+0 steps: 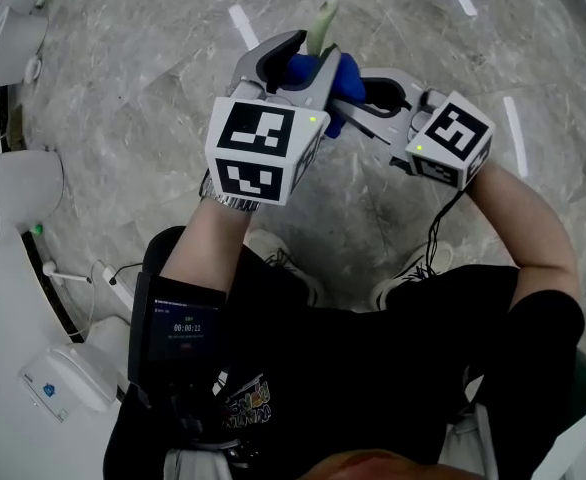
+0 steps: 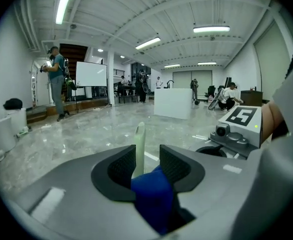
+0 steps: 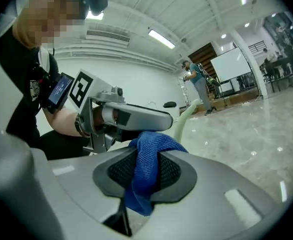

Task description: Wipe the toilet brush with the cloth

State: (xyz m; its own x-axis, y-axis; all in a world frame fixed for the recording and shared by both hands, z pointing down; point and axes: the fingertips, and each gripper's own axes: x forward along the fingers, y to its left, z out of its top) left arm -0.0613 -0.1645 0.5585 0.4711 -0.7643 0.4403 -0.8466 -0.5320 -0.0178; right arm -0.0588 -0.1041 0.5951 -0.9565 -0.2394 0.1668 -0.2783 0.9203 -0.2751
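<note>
My left gripper (image 1: 298, 53) (image 2: 147, 159) is raised in front of me with the pale toilet brush handle (image 1: 323, 23) (image 2: 139, 144) standing up between its jaws. The handle lies against the left pad, with a slim gap to the right pad; lower down the blue cloth (image 1: 348, 78) (image 2: 154, 194) hides it. My right gripper (image 1: 368, 93) (image 3: 145, 159) comes in from the right, shut on that cloth (image 3: 146, 154), which bunches up over its pads next to the handle (image 3: 184, 119). The brush head is out of sight.
White toilet fixtures (image 1: 13, 193) and a small white box (image 1: 63, 378) stand along the left of the marble floor. Ahead, a person (image 2: 56, 81) stands by a whiteboard (image 2: 91, 74), and a white counter (image 2: 174, 103) stands farther back.
</note>
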